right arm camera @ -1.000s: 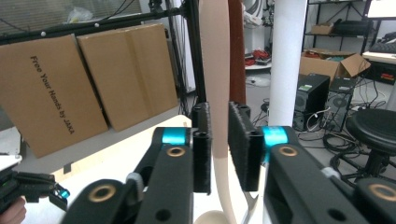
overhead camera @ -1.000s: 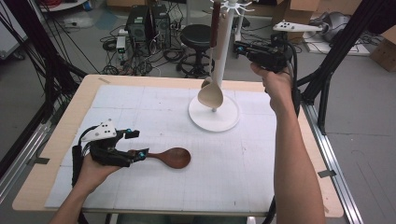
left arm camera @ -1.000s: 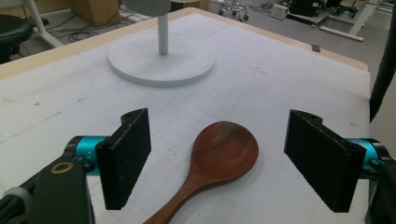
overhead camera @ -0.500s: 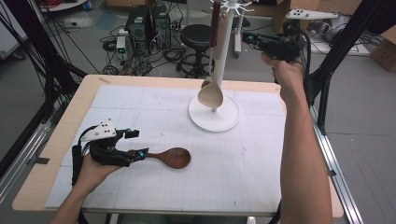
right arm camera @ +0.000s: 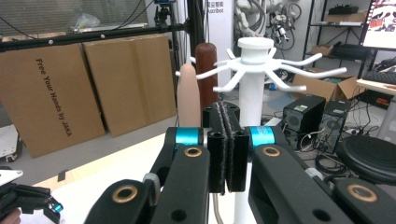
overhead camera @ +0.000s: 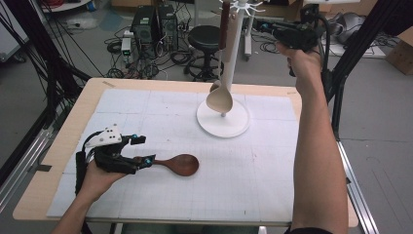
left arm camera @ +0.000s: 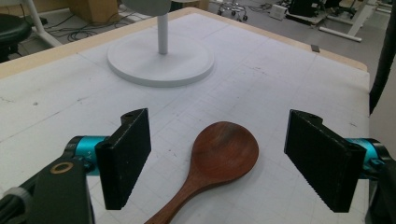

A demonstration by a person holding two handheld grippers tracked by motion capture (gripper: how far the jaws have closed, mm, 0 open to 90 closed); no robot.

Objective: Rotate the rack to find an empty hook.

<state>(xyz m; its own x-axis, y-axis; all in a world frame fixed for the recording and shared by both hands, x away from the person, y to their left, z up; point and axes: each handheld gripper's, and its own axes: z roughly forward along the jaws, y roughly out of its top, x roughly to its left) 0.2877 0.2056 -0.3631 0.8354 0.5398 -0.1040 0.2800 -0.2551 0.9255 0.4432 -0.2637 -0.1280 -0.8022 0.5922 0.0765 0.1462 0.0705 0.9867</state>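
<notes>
While the right tool [overhead camera: 272, 28] hangs pressed together by the rack [overhead camera: 229, 58], the left tool [left arm camera: 224, 158] straddles the dark spoon [left arm camera: 219, 156], jaws apart, ready to grip it.

High view – fixed above near edge of table [overhead camera: 63, 146], faces forward and down, takes in whole top plus floor clutter beyond. Left gripper view – low, close over mat, looks along own jaws toward far right; dark spoon [left arm camera: 219, 158] right under lens, stand base [left arm camera: 161, 63] farther off. Right gripper view – held high at far right, looks level leftward past white stand [right arm camera: 252, 79] to cardboard boxes [right arm camera: 88, 88]. Shared: stand in all three; dark spoon in high and left gripper views.
</notes>
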